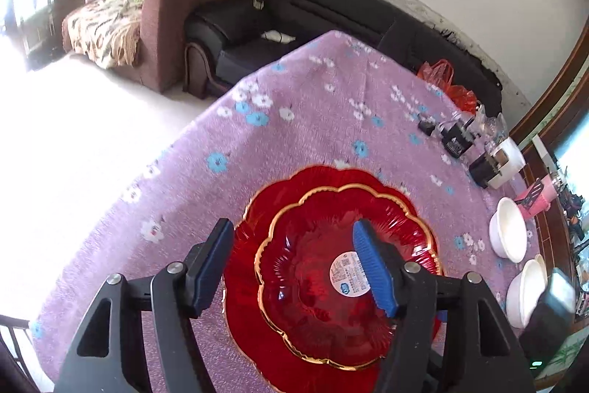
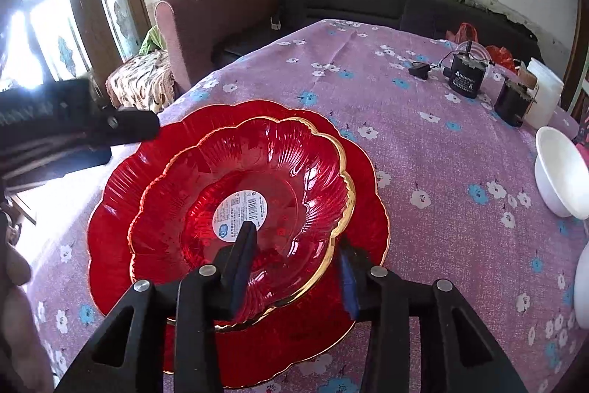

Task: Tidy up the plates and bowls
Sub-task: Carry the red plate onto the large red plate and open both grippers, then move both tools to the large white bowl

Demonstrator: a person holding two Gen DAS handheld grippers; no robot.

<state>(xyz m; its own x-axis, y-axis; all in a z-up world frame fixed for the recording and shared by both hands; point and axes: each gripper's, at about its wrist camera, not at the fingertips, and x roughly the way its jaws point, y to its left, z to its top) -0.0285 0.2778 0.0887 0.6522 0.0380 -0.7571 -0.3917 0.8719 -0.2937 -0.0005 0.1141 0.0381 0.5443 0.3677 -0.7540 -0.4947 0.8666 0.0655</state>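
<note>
**Red plates nested on the flowered desk, both jaws apart**

In the left wrist view we see, at the lower left of the frame, the left hand-held gripper [image 1: 296, 267] with its jaws spread wide and nothing pressed between them. It hangs over the small red plate [image 1: 316, 290], which sits nested inside the large red plate [image 1: 254, 319]; both have scalloped gold rims. A round white label [image 1: 348, 277] lies at the small plate's centre. Both plates rest on the desk [image 1: 294, 105], covered in a purple flowered cloth. At the right edge of that frame stand two white bowls [image 1: 510, 234], close together.

In the right wrist view, the small red plate [image 2: 257, 183] fills the middle of the frame. At the bottom centre, the right hand-held gripper [image 2: 296, 262] straddles the plate's near gold rim, one finger inside the dish, the other outside; the pads stand off the rim, so we read it as open. A white bowl [image 2: 561, 168] sits at the right edge.
</note>
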